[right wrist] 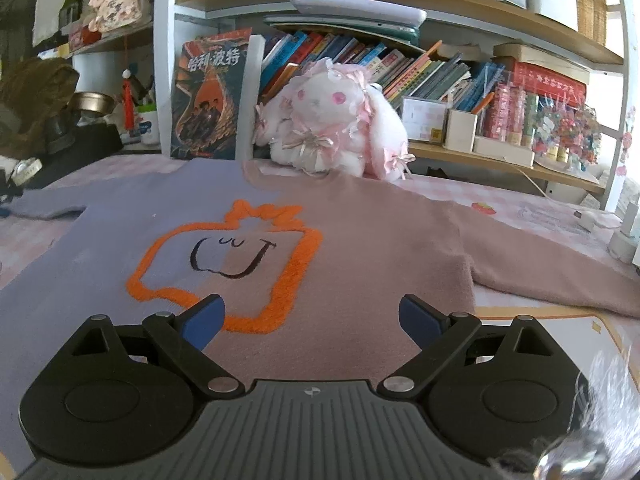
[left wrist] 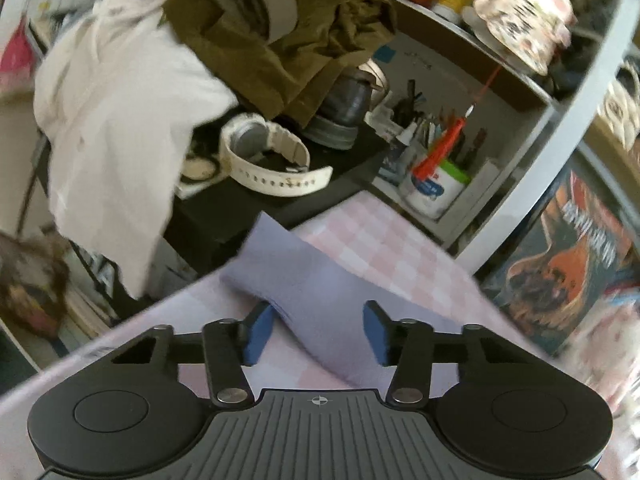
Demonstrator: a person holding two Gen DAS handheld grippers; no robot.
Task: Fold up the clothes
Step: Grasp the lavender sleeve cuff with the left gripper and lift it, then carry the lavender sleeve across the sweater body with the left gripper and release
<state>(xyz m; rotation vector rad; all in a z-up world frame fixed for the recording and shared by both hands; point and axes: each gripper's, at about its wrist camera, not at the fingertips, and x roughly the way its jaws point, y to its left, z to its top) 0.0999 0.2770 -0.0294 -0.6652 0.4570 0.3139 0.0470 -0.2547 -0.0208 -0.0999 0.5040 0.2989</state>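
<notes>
One sweater (right wrist: 280, 248), half lilac and half dusty pink, was seen spread on the bench (right wrist: 540, 208), with two sleeves extended, one to each side. Two tools were counted, the left tool (left wrist: 316, 334) and the right tool (right wrist: 312, 322), each with two blue pads. One plush toy (right wrist: 332, 124) and one white watch (left wrist: 264, 160) were noted nearby.
</notes>
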